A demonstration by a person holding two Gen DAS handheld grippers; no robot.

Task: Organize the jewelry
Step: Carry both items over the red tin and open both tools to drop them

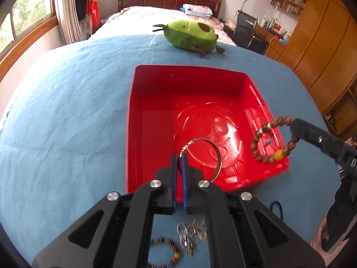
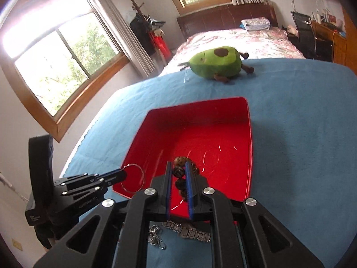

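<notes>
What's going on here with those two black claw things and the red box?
A person is sorting jewelry on a blue-covered bed with a handheld gripper in each hand. The left gripper is shut on a thin silver bangle, and the right gripper is shut on a brown beaded bracelet. Both hang over the red tray, which has no jewelry in it yet. More pieces still lie on the bedspread.

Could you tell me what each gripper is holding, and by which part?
The left gripper pinches the silver bangle at its twisted section; the right gripper clamps the wooden bead bracelet across its beads.
</notes>
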